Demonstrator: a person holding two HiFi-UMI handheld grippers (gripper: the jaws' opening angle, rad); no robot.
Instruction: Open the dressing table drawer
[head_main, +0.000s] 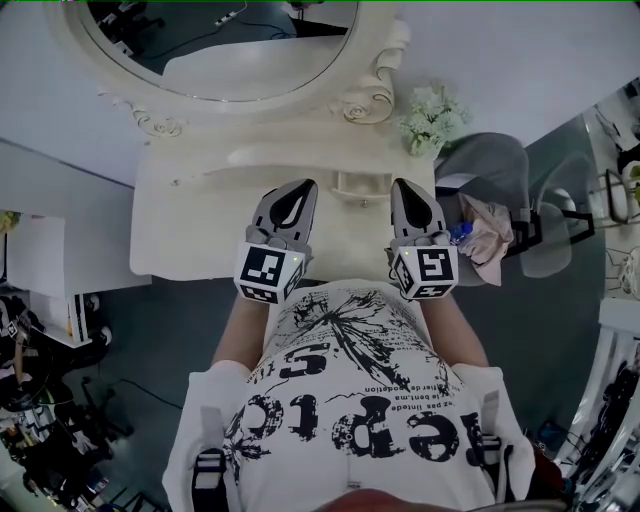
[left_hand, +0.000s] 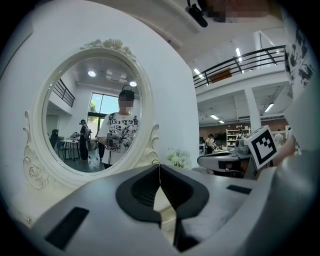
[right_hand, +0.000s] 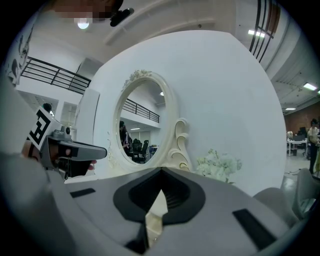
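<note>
A plain white wall (head_main: 520, 60) is rising behind the bench (head_main: 190, 220), and a dark grey floor (head_main: 170, 320) is lying around it. A grey chair (head_main: 500, 170) is standing just beside the right edge of the bench. Further off, a large hall is opening. A black railing (left_hand: 240, 62) is running along an upper level, with a white column (left_hand: 250, 107) standing below it. Long ceiling lamps (left_hand: 239, 51) are shining, and white shelves (left_hand: 235, 136) are standing before a brown-red wall (left_hand: 220, 131).

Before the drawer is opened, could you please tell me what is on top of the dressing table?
The dressing table carries an oval mirror and white flowers near its right back corner. The left gripper and right gripper hide the surface beneath them.
</note>
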